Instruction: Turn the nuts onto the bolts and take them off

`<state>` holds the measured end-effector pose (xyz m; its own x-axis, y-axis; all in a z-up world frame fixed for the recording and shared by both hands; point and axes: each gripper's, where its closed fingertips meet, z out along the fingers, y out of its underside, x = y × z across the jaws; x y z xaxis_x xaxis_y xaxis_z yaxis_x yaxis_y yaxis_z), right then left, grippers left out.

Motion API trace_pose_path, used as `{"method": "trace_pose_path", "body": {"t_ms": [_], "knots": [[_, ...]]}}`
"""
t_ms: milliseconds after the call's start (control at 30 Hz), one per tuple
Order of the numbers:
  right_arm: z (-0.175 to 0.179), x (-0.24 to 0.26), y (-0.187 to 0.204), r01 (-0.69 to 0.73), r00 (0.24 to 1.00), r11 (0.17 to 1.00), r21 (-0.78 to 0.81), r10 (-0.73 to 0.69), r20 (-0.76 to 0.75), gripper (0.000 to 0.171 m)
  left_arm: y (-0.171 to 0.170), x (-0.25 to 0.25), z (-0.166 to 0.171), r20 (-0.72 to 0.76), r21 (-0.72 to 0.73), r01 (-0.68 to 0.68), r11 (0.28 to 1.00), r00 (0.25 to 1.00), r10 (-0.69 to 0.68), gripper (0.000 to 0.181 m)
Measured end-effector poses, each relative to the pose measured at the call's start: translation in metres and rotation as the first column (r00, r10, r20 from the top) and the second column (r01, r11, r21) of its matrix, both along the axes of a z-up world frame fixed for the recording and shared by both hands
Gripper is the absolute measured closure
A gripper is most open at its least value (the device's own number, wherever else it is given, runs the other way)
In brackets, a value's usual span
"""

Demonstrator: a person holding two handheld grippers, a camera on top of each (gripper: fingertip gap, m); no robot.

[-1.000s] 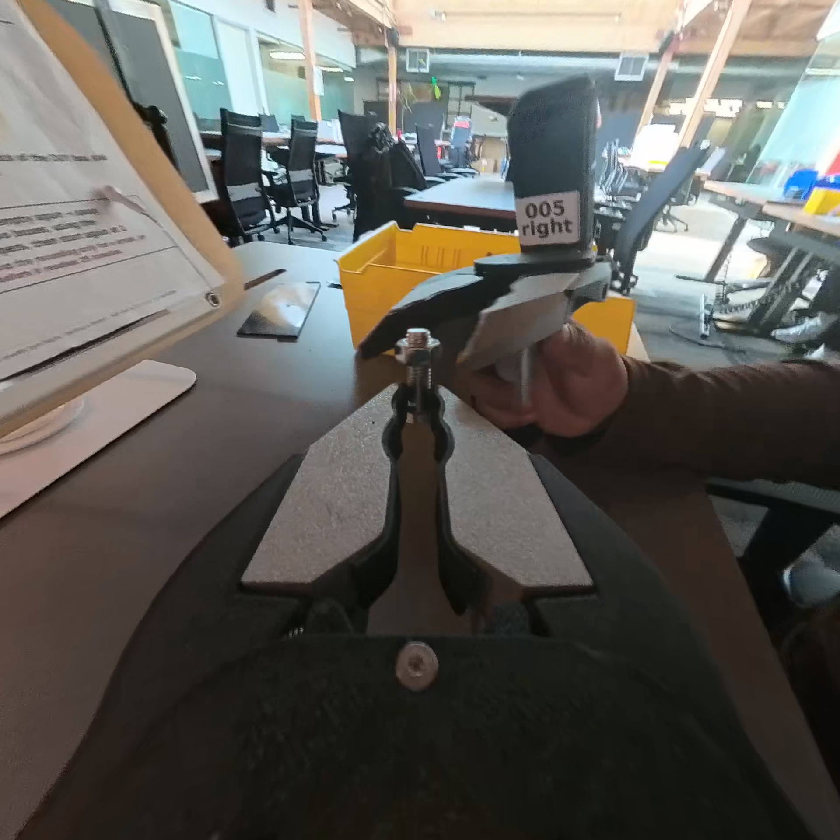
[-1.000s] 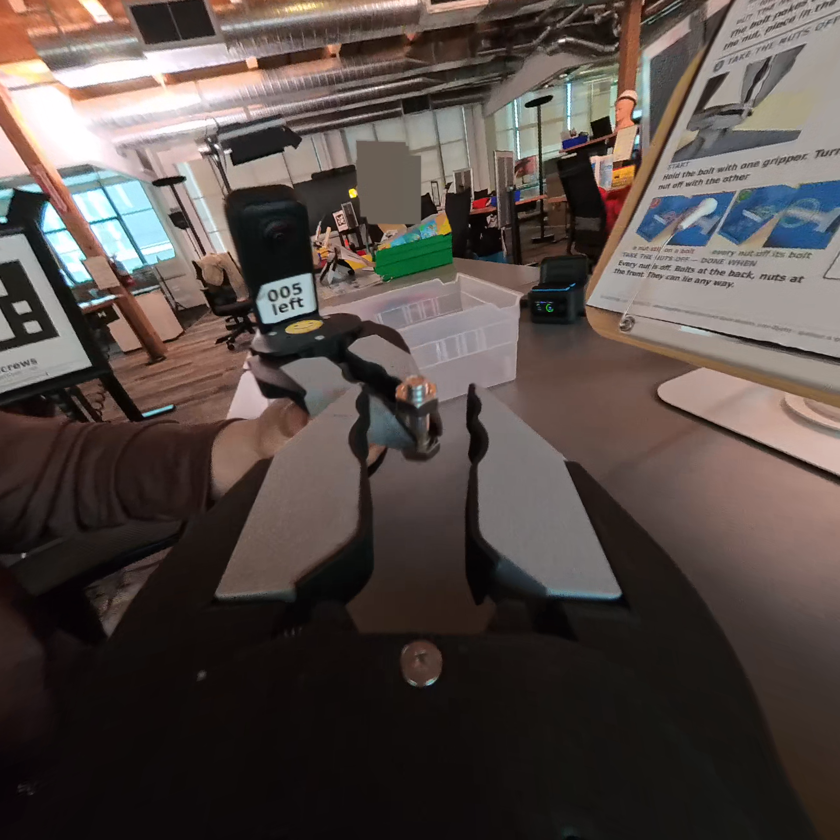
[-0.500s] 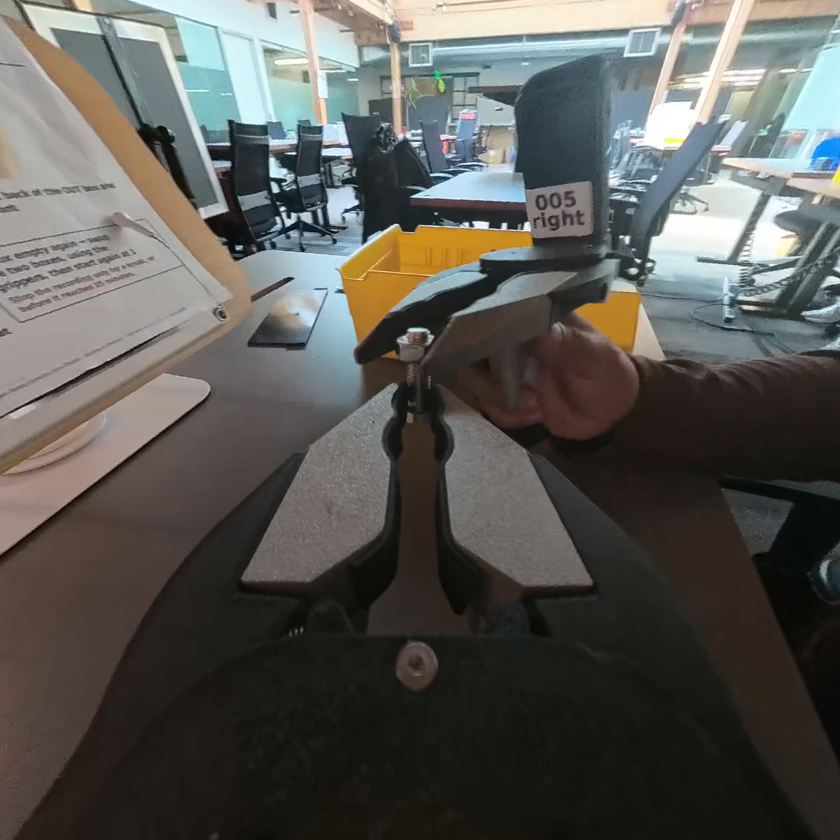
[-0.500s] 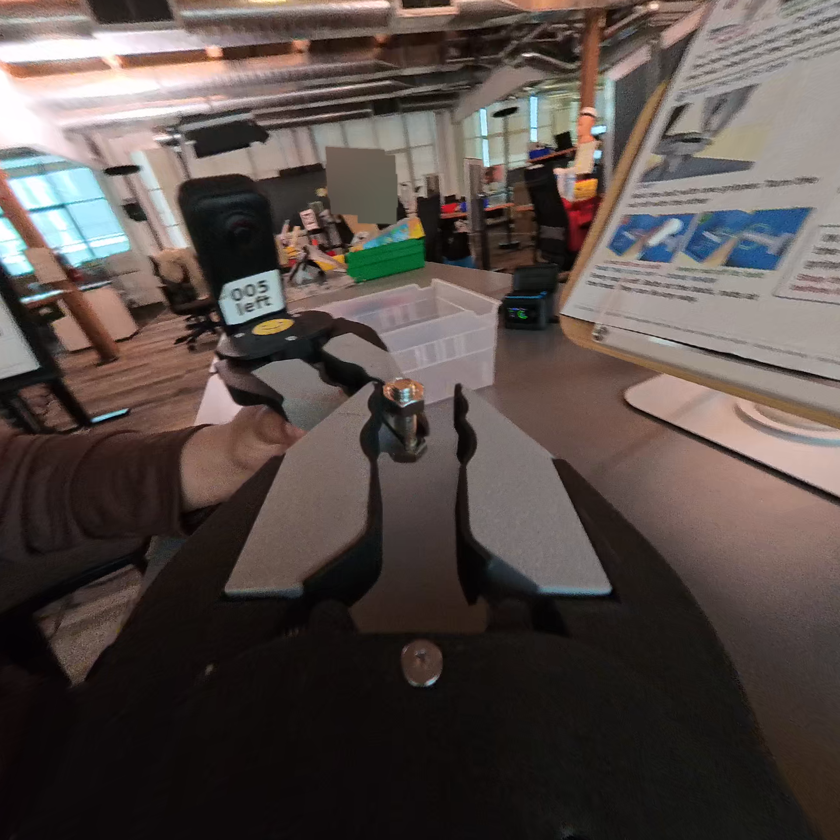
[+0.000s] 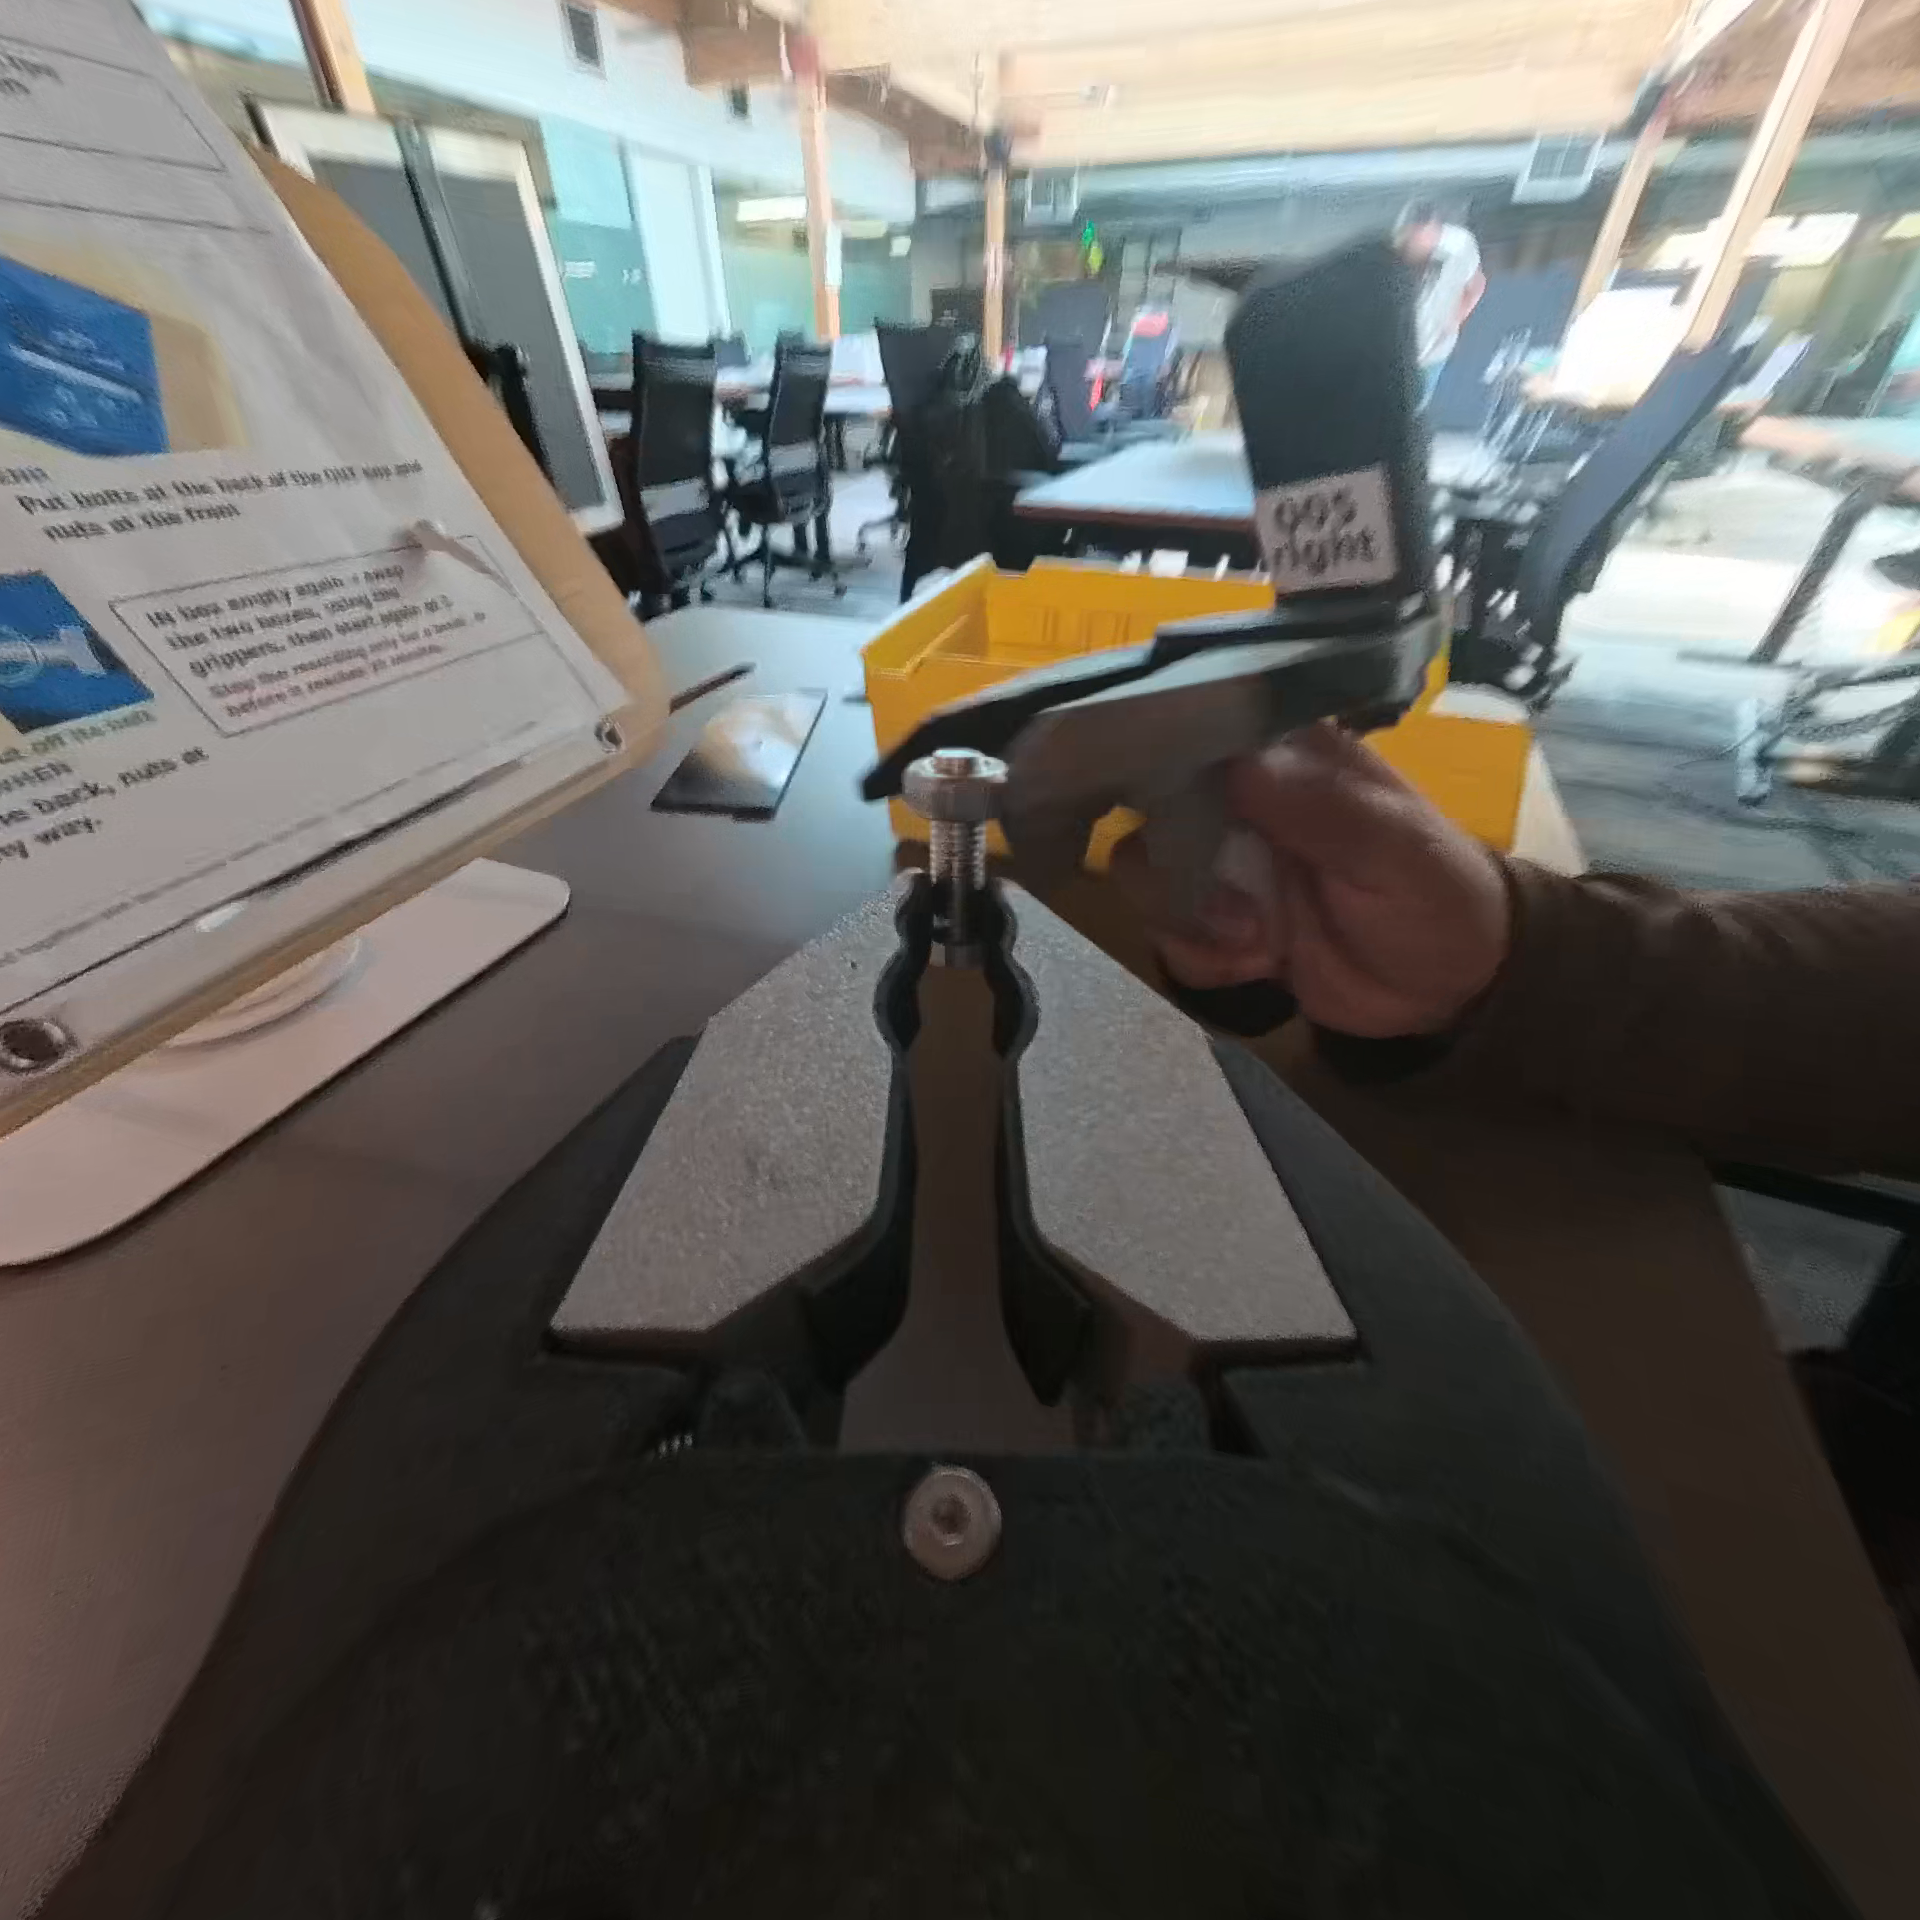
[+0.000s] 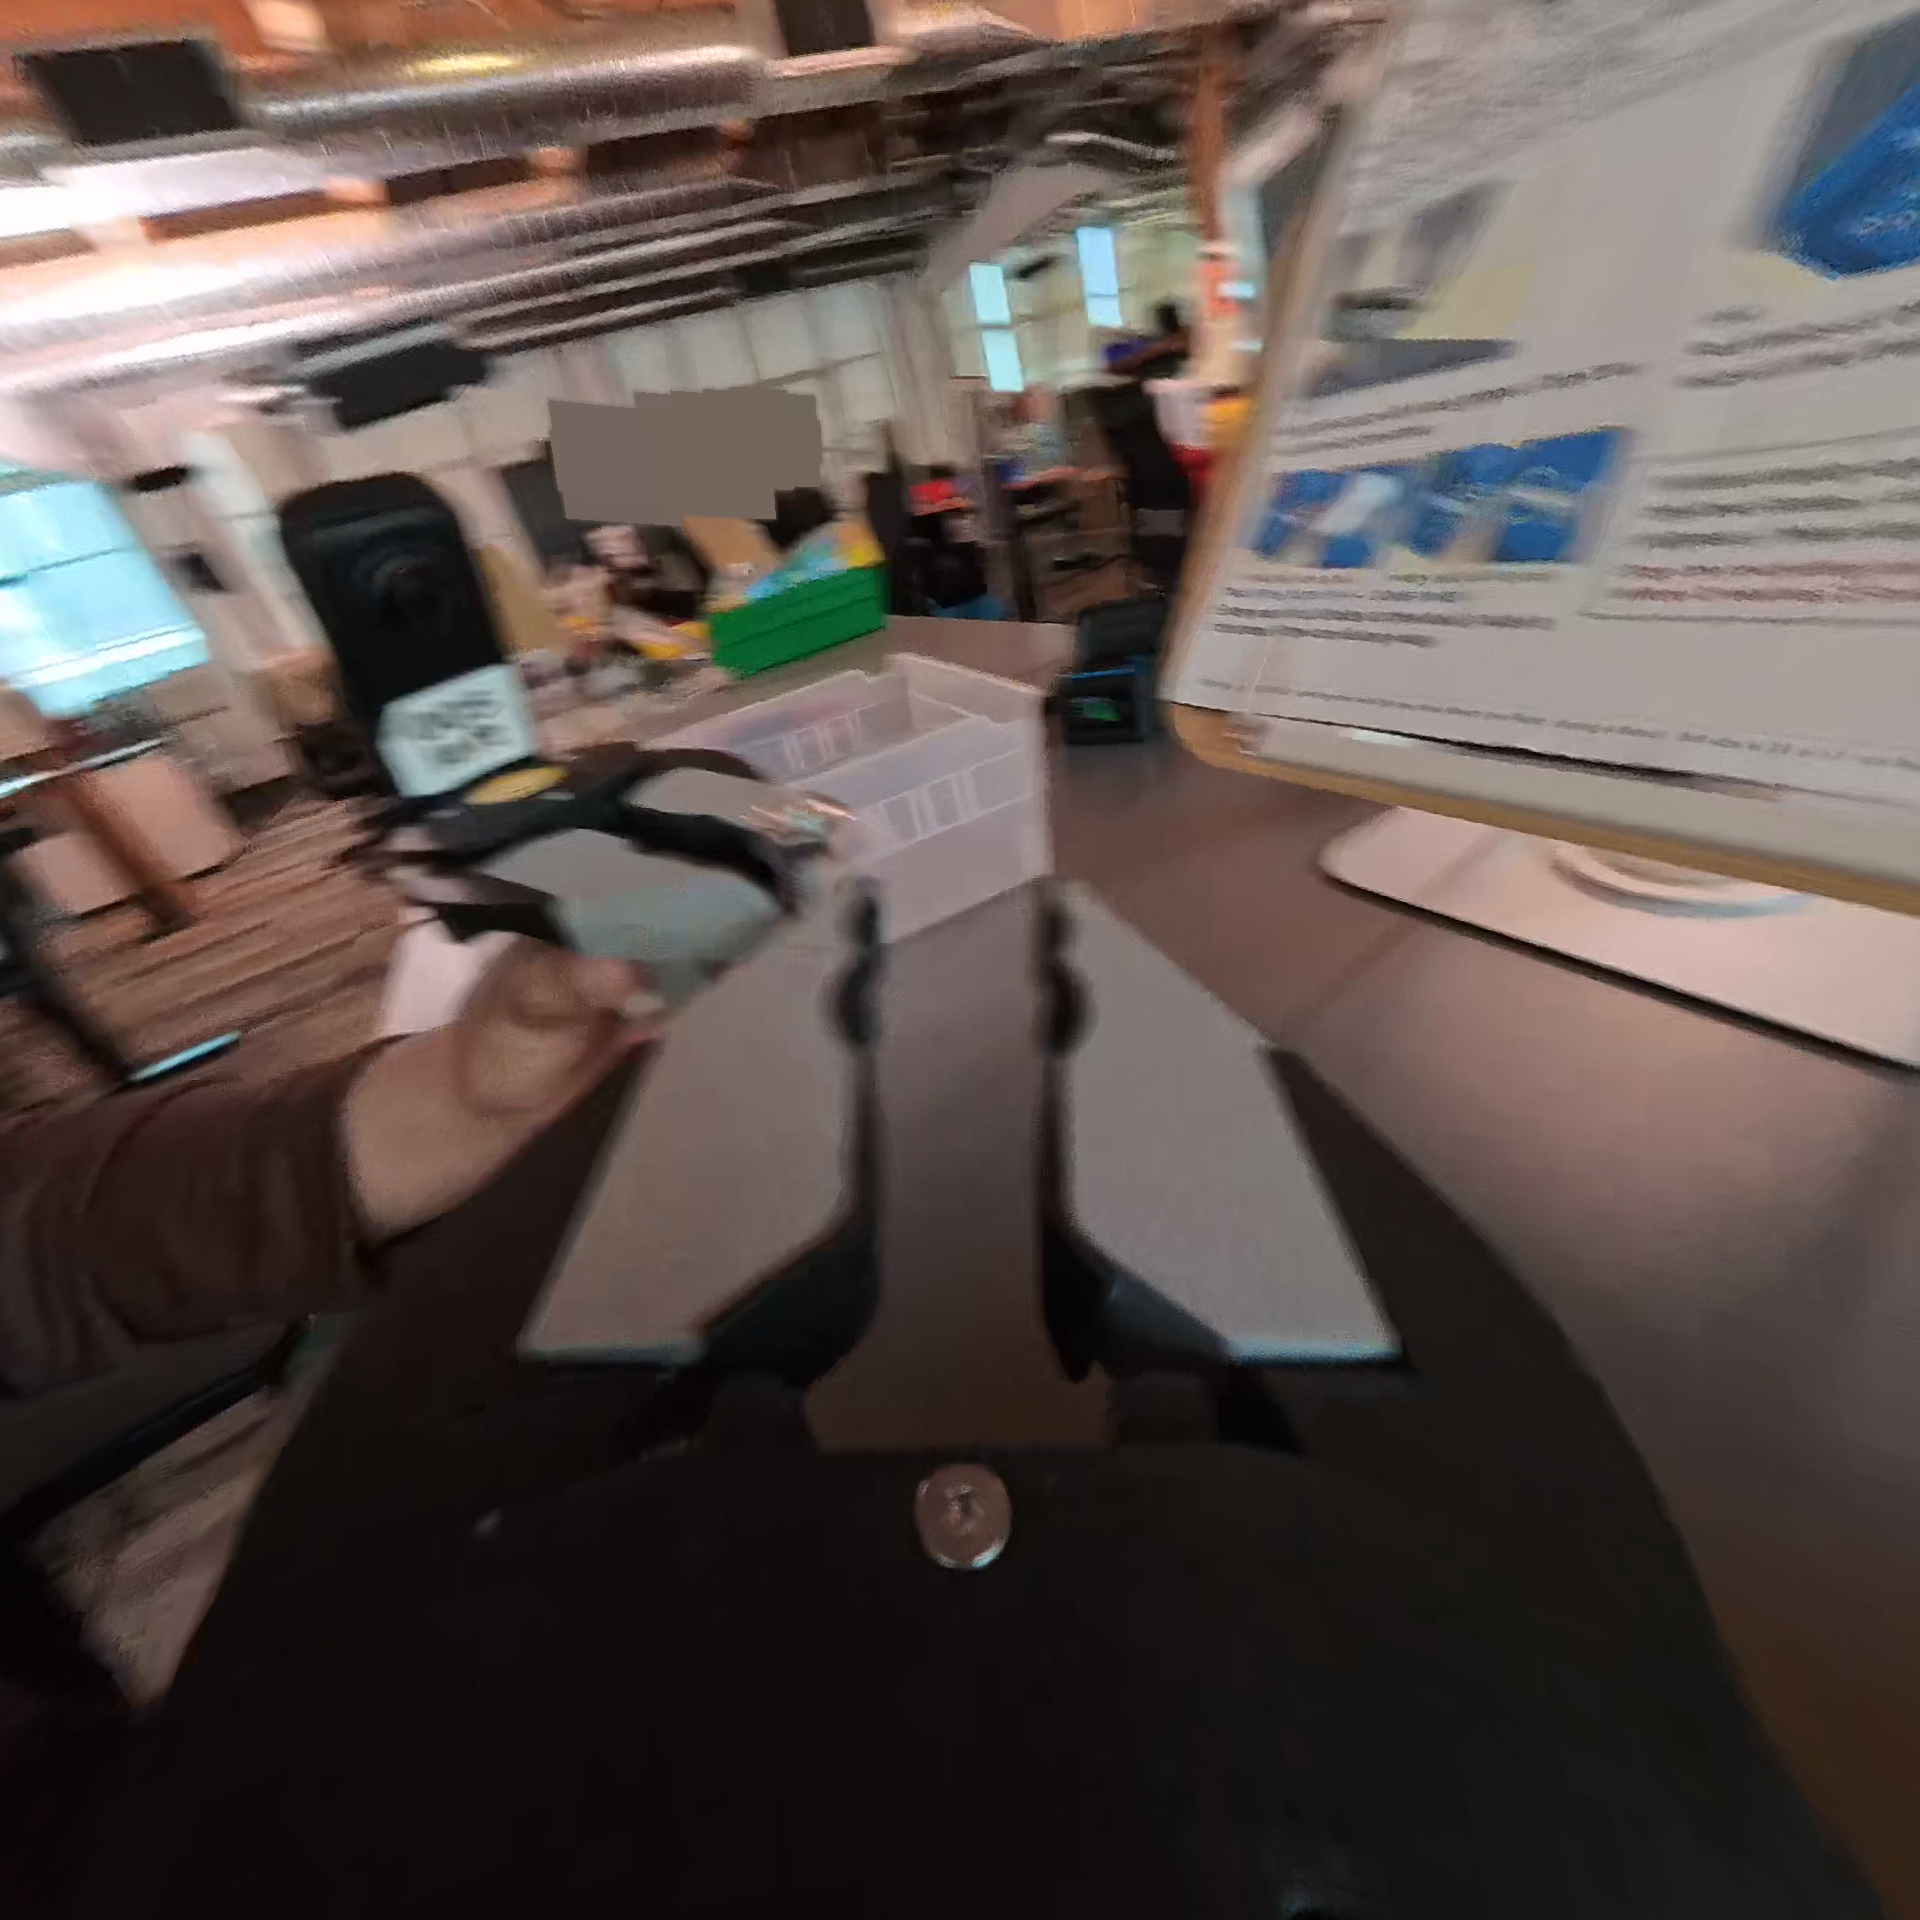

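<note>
In the left wrist view, the left tongs (image 5: 954, 920) fill the lower frame and are clamped on the lower end of a bolt (image 5: 956, 883), which stands upright at frame centre above the dark table (image 5: 312, 1195). A nut (image 5: 954, 784) sits threaded near the bolt's top end. Just behind it, right of centre, a hand (image 5: 1351, 894) holds the right tongs (image 5: 935, 758), whose tips reach toward the nut from the right; whether they touch it cannot be told. Farther back, a yellow bin (image 5: 1039, 634) stands on the table, with a flat dark plate (image 5: 743, 753) lying to its left. An instruction board (image 5: 260, 520) on a white stand takes up the left of the frame.

The right wrist view is heavily blurred. Here the right tongs (image 6: 951, 935) stand apart with nothing between them. At centre left, a hand (image 6: 520, 1039) holds the left tongs (image 6: 800, 831), gripping the bolt (image 6: 795, 821). A clear bin (image 6: 935, 769) sits behind, at centre, and the instruction board (image 6: 1558, 468) fills the upper right.
</note>
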<state>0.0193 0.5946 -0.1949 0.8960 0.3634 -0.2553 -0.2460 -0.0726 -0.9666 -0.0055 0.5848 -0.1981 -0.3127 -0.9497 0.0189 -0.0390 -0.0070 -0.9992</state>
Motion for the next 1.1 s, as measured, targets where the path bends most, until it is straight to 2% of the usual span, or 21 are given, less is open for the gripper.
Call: {"method": "trace_pose_path", "body": {"t_ms": [33, 67, 100, 200, 267, 333, 367, 433, 500, 567, 600, 633, 667, 733, 767, 833, 1000, 1100], "knots": [[-0.003, 0.017, -0.001, 0.082, 0.997, 0.997, 0.002, -0.082, 0.011, 0.145, 0.0, -0.005, 0.008, 0.037, -0.048, 0.033, 0.998, 0.999, -0.031, 0.174], [0.001, 0.026, -0.003, 0.106, 0.994, 0.994, 0.012, -0.106, -0.007, 0.145, 0.004, -0.008, 0.013, 0.052, -0.075, 0.036, 0.997, 0.998, -0.033, 0.174], [0.008, 0.024, -0.005, 0.075, 0.997, 0.996, 0.045, -0.073, -0.029, 0.115, 0.007, -0.008, 0.012, 0.048, -0.067, 0.024, 0.997, 0.999, -0.021, 0.174], [0.021, -0.008, -0.008, -0.054, 0.999, 0.991, 0.121, 0.054, 0.002, 0.108, 0.002, -0.002, 0.002, 0.008, -0.039, 0.03, 0.999, 1.0, -0.029, 0.174], [0.02, -0.027, -0.004, -0.101, 0.993, 0.988, 0.114, 0.094, 0.072, 0.112, -0.007, 0.002, -0.006, -0.021, -0.01, 0.045, 0.999, 0.999, -0.045, 0.173], [0.014, -0.025, 0.003, -0.056, 0.995, 0.995, 0.079, 0.049, 0.083, 0.13, -0.012, 0.002, -0.007, -0.025, 0.03, 0.046, 0.999, 0.999, -0.045, 0.173], [0.014, -0.021, 0.004, -0.047, 0.997, 0.996, 0.072, 0.043, 0.061, 0.122, -0.01, 0.002, -0.006, -0.024, 0.033, 0.031, 0.999, 0.999, -0.03, 0.173], [0.011, -0.005, 0.002, -0.012, 1.0, 0.999, 0.046, 0.012, 0.018, 0.121, 0.0, 0.0, -0.001, -0.015, -0.017, 0.016, 1.0, 1.0, -0.017, 0.173], [0.006, 0.026, 0.0, 0.119, 0.993, 0.992, 0.033, -0.119, -0.009, 0.121, 0.008, -0.007, 0.007, 0.027, -0.05, 0.025, 0.998, 0.999, -0.023, 0.174], [0.023, 0.01, -0.007, -0.008, 0.998, 0.994, 0.109, 0.015, -0.065, 0.118, 0.009, -0.007, 0.006, 0.018, 0.011, -0.002, 1.0, 1.0, 0.002, 0.174], [0.025, 0.001, -0.008, -0.046, 0.997, 0.991, 0.123, 0.054, -0.059, 0.12, 0.006, -0.006, 0.004, 0.014, 0.022, 0.004, 1.0, 1.0, -0.005, 0.174], [0.024, -0.007, -0.005, -0.061, 0.997, 0.991, 0.119, 0.066, -0.039, 0.11, 0.0, -0.004, 0.003, 0.009, 0.019, 0.021, 1.0, 1.0, -0.021, 0.173], [0.024, -0.02, -0.004, -0.109, 0.994, 0.987, 0.12, 0.11, -0.008, 0.111, -0.005, -0.002, 0.001, 0.001, 0.016, 0.035, 0.999, 0.999, -0.035, 0.173], [0.023, -0.044, -0.005, -0.196, 0.98, 0.973, 0.122, 0.191, 0.055, 0.136, -0.009, 0.0, -0.003, -0.011, 0.028, 0.042, 0.999, 0.999, -0.042, 0.173], [0.019, -0.045, -0.002, -0.179, 0.982, 0.978, 0.106, 0.171, 0.075, 0.144, -0.009, 0.0, -0.003, -0.012, 0.028, 0.044, 0.999, 0.999, -0.043, 0.174], [0.015, -0.04, -0.001, -0.151, 0.986, 0.985, 0.088, 0.143, 0.084, 0.141, -0.006, -0.001, -0.001, -0.002, 0.016, 0.034, 0.999, 0.999, -0.033, 0.173], [0.025, -0.021, -0.007, -0.125, 0.992, 0.984, 0.127, 0.128, -0.011, 0.13, 0.006, -0.003, 0.001, 0.003, -0.008, 0.0, 1.0, 1.0, 0.0, 0.173], [0.024, -0.018, -0.009, -0.103, 0.995, 0.986, 0.134, 0.104, 0.006, 0.131, 0.013, -0.001, -0.002, -0.013, -0.002, -0.038, 0.999, 0.999, 0.038, 0.174]]}}
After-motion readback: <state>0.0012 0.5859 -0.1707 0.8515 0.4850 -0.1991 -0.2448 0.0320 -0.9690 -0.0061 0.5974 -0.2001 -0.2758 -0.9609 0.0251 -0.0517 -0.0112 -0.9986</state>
